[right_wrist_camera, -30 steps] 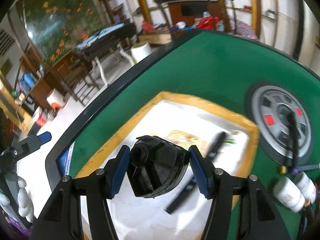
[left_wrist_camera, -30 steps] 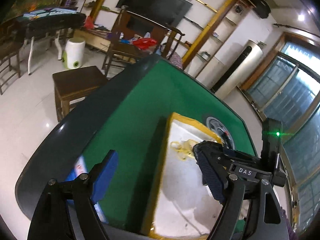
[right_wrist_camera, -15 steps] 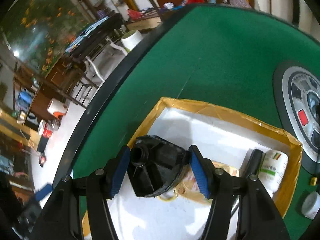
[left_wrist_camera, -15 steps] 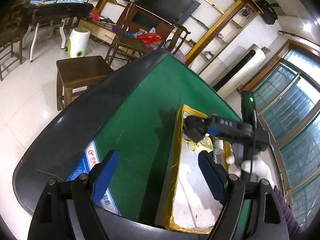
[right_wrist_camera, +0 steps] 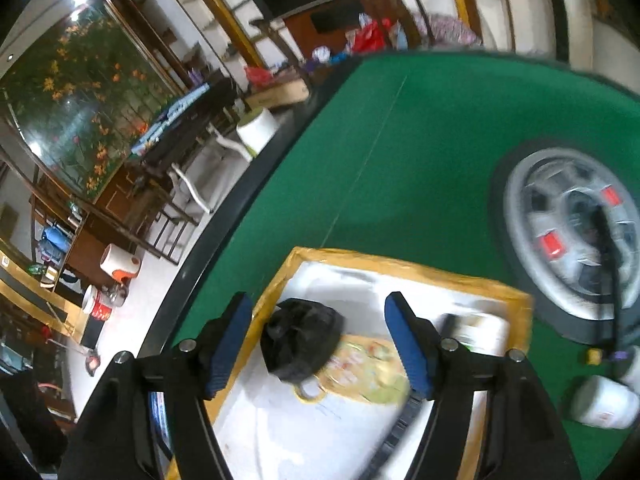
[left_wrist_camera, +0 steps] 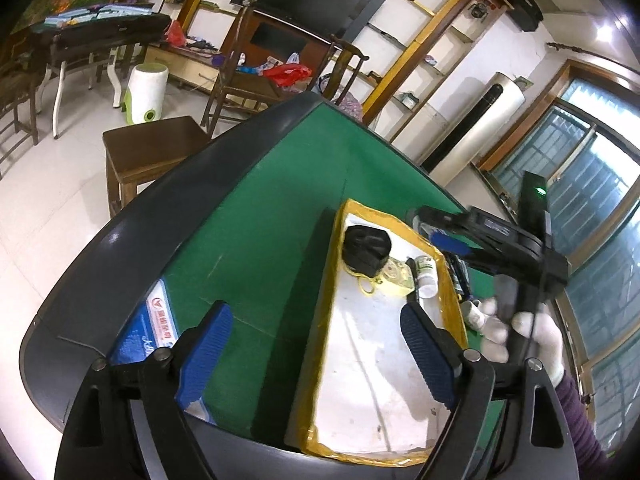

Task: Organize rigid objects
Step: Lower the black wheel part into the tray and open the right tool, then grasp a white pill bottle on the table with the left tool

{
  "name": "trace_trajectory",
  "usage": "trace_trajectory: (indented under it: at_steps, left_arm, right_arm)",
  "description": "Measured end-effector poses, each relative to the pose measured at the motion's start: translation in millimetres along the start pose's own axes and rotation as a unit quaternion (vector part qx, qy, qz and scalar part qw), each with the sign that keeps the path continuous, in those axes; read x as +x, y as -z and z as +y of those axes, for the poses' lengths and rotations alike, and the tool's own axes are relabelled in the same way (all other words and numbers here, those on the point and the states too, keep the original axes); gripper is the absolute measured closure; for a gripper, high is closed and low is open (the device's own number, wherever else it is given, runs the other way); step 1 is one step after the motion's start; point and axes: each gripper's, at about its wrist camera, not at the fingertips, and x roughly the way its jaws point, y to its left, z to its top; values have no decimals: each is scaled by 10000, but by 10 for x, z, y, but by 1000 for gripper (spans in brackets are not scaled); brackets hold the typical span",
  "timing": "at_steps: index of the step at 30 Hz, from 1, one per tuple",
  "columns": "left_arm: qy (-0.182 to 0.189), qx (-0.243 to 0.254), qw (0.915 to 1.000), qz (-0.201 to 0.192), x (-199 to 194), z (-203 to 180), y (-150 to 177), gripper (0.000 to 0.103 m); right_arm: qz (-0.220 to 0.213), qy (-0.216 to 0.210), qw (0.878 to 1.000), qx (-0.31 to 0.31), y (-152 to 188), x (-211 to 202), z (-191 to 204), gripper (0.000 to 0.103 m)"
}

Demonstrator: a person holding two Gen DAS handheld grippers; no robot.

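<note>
Indoor scene, moderately lit by ceiling spotlights (left_wrist_camera: 605,32) at 1 o'clock and daylight through windows (left_wrist_camera: 592,216) at 3 o'clock. The left wrist view is sharp; the tiled floor (left_wrist_camera: 44,216) at 9 o'clock shows pale glare. The right wrist view is motion-blurred, most at the round table console (right_wrist_camera: 576,232) at 3 o'clock. Both views bend strongly toward black vignetted corners.

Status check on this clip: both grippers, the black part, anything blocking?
Left gripper open, empty. Right gripper opening, black part released, lying in the yellow-edged tray. White bottle and a yellow packet lie beside it; nothing blocking.
</note>
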Motion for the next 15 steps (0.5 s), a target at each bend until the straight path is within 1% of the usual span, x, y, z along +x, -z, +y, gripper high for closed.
trace_trajectory:
  at_steps: [3, 5, 8, 9, 12, 14, 15]
  left_arm:
    - [34, 135, 9999, 16, -13, -115, 21, 10]
    - [83, 220, 9997, 50, -15, -208, 52, 10]
    - [159, 353, 9992, 120, 3, -353, 97, 10]
    - [228, 372, 9989, 179, 28, -401, 105, 9]
    - [684, 352, 9960, 462, 202, -606, 84, 8]
    - [884, 256, 9932, 718, 402, -764, 40, 8]
    - [1020, 214, 9904, 908, 559, -858, 11, 8]
  right_arm:
    - [-291, 147, 9994, -76, 133, -371, -160, 34]
    - [-446, 294, 9985, -75, 232, -617, -356, 33]
    - [-719, 669, 9952, 56, 468, -1009, -694, 31]
    - [-799, 788, 9936, 148, 549, -1129, -823, 29]
    - [-935, 978, 9896, 488, 784, -1382, -1185, 29]
    - [-964, 1016, 9878, 680, 927, -1475, -1385, 29]
    - [-984, 1009, 9868, 799, 1015, -1525, -1484, 29]
